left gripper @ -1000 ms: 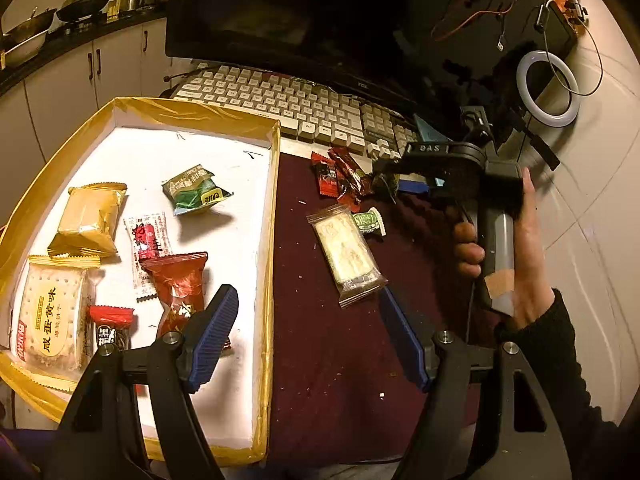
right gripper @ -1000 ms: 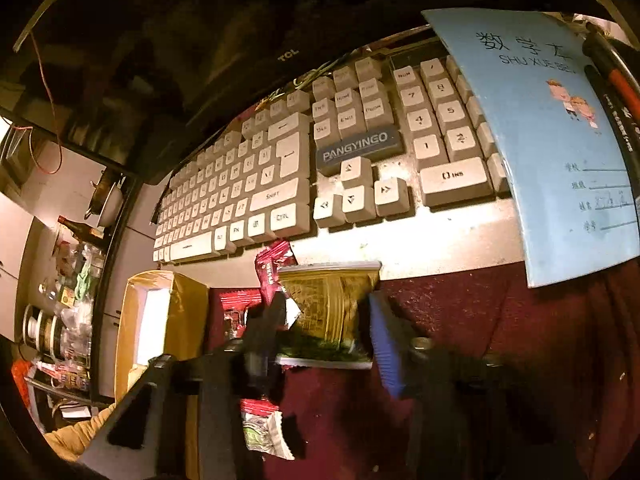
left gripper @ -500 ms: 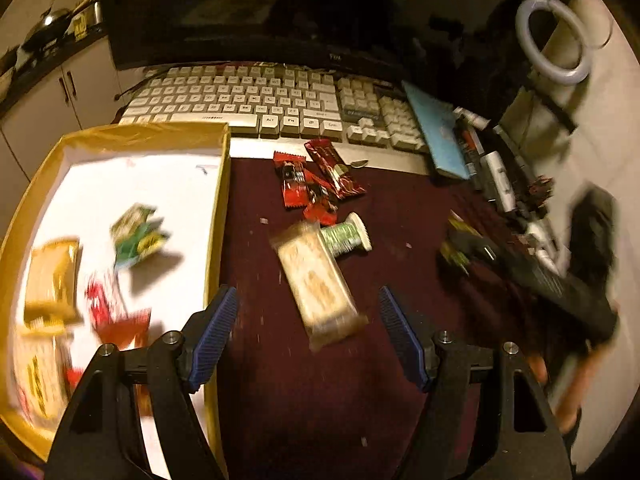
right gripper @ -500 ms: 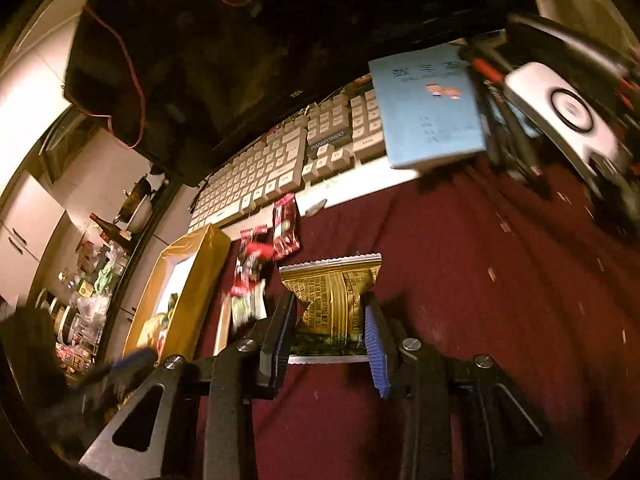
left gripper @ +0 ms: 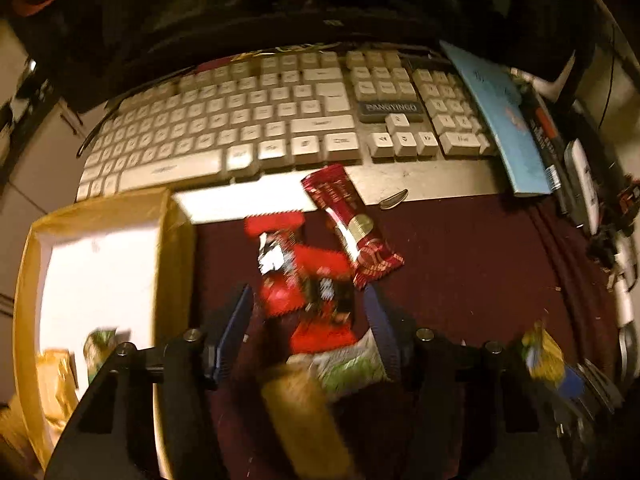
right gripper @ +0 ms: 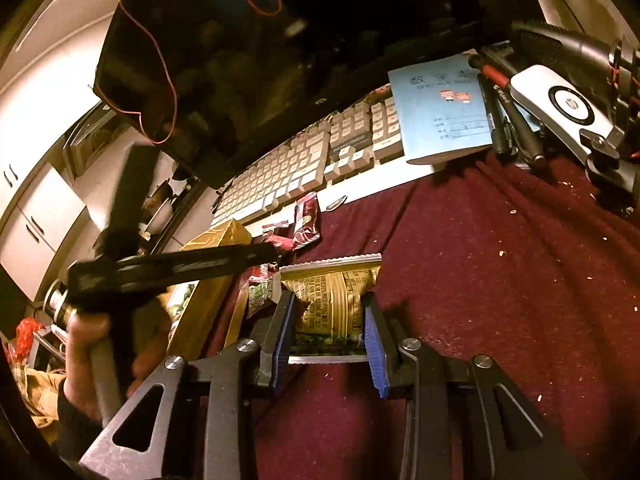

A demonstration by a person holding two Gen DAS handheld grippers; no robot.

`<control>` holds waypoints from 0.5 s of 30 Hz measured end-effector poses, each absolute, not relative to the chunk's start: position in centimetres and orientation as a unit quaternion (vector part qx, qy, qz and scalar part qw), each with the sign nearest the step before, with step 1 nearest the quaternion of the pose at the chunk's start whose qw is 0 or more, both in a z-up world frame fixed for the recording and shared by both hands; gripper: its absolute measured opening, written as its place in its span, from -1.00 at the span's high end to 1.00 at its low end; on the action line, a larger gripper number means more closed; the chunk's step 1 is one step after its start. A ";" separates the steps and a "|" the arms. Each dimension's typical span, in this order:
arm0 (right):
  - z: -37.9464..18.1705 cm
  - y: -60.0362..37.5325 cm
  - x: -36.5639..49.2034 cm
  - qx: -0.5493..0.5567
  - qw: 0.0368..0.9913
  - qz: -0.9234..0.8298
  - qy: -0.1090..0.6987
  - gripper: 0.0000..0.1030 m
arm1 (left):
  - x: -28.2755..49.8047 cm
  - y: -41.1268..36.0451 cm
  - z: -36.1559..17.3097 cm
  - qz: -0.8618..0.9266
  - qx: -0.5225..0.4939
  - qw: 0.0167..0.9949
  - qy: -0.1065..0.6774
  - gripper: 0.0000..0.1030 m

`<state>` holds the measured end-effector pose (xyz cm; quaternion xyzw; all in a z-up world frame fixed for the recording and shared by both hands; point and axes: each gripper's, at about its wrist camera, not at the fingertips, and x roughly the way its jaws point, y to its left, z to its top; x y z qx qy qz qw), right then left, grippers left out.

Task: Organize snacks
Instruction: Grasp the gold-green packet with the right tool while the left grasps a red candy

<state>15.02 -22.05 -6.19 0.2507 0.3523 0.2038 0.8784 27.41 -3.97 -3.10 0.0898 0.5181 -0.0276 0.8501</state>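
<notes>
Since half a second ago the left hand-held gripper (left gripper: 308, 320) has swung forward over the loose snacks on the table (left gripper: 480, 264), so the tray (left gripper: 172, 248) has slid to the left edge of its view and the red packets (left gripper: 304, 280) now sit between its wide-spread fingers, gripping nothing. The right hand-held gripper (right gripper: 326, 320) has carried its yellow-green snack bag (right gripper: 332, 292) further from the keyboard (right gripper: 288, 176) and is clamped on the bag's two sides, holding it clear of the maroon cloth, likely so it can travel to the tray. The left one's open stance over the red packets suggests it is lining up the next pick.

The dark red bar wrapper (left gripper: 352, 224) lies with one end on the keyboard's front ledge. A green packet (left gripper: 348, 364) and a tan wafer pack (left gripper: 304, 412) lie just below the left fingers, too blurred by motion to tell whether they touch. Inside the tray a few snacks already rest against its lower edge.

Readable writing: "PANGYINGO" on the keyboard's grey plate (left gripper: 392, 108), "TCL" on the monitor (right gripper: 320, 101) bezel, an "hp" roundel on the white device (right gripper: 570, 110), and Chinese characters on the blue exercise book (right gripper: 440, 112). The bag's dense print is not legible.
</notes>
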 end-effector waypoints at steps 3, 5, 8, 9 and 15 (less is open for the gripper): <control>-6.2 -22.2 14.8 0.254 0.878 0.205 0.349 0.35 | 28.0 -4.8 -4.4 -0.011 0.126 0.841 0.527 0.09; -6.2 -22.2 14.8 0.255 0.878 0.208 0.348 0.35 | 27.9 -4.7 -4.4 -0.005 0.130 0.844 0.520 0.33; -6.2 -22.2 14.8 0.255 0.878 0.211 0.346 0.35 | 27.0 -4.6 -3.8 -0.003 0.139 0.853 0.504 0.47; -6.2 -22.2 14.8 0.254 0.878 0.212 0.346 0.35 | 26.6 -4.6 -3.5 -0.004 0.142 0.857 0.496 0.52; -6.2 -22.1 14.7 0.253 0.877 0.215 0.347 0.35 | 23.6 -3.2 0.0 -0.058 0.052 0.877 0.474 0.54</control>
